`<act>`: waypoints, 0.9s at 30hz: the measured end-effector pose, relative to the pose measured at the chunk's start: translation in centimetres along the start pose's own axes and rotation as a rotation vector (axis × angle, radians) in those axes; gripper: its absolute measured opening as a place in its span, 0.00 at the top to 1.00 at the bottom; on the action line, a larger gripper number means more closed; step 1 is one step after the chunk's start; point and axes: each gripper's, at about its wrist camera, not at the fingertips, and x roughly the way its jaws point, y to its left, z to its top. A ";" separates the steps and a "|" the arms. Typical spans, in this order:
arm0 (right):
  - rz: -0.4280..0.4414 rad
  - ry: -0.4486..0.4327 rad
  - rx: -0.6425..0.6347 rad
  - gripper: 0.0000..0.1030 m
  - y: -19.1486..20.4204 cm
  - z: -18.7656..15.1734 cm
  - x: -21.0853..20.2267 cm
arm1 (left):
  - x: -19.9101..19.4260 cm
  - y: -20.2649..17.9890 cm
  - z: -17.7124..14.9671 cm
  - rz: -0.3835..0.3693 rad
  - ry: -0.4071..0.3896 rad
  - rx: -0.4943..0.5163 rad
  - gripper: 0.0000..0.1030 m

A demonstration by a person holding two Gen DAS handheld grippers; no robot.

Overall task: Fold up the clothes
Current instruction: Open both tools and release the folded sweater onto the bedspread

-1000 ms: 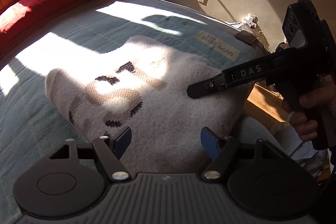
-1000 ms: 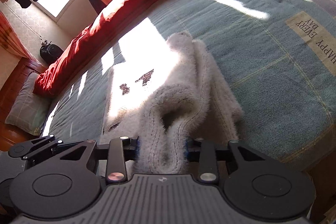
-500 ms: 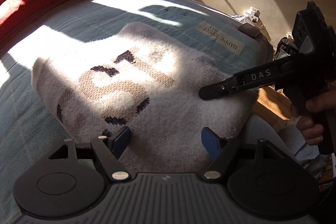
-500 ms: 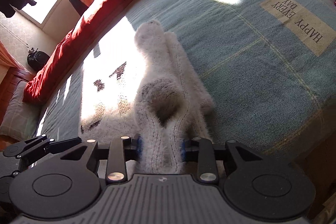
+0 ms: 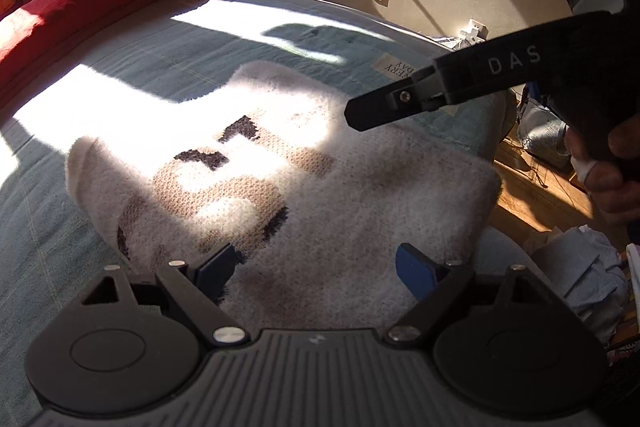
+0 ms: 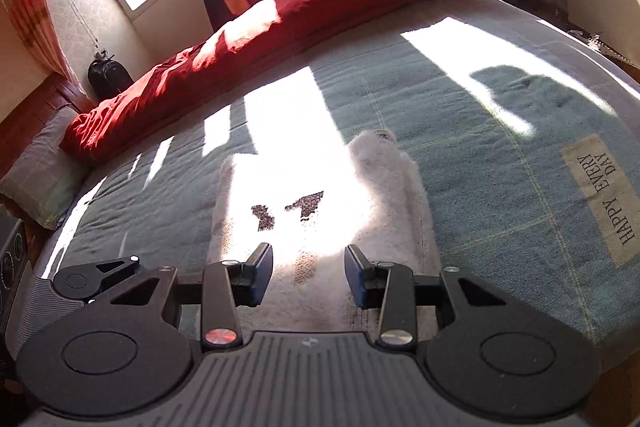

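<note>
I see the bed (image 6: pixel 500 155) carrying the fuzzy white sweater (image 5: pixel 320 195), lying flat near its close edge with one side doubled inward. My left gripper (image 5: pixel 316 267) and right gripper (image 6: pixel 308 271) hover over it, jaws spread, pinching nothing. I judge a fold just laid; next needs a fresh edge grip.

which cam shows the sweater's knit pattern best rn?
Left wrist: the white sweater lies spread with its brown and black pattern readable. Right wrist sees it foreshortened and sun-blown, only a few dark flecks showing.
</note>
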 end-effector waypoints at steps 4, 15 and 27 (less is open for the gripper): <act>-0.074 0.129 0.022 0.88 -2.0 -2.0 3.9 | 1.3 1.2 0.0 -0.017 0.027 -0.029 0.16; -0.030 0.101 0.054 0.97 -3.0 -2.4 3.2 | 2.1 2.1 0.1 -0.008 0.058 -0.071 0.14; -0.025 0.297 -0.163 0.77 -1.8 -4.4 1.2 | 1.6 1.2 -1.5 0.063 0.087 -0.062 0.14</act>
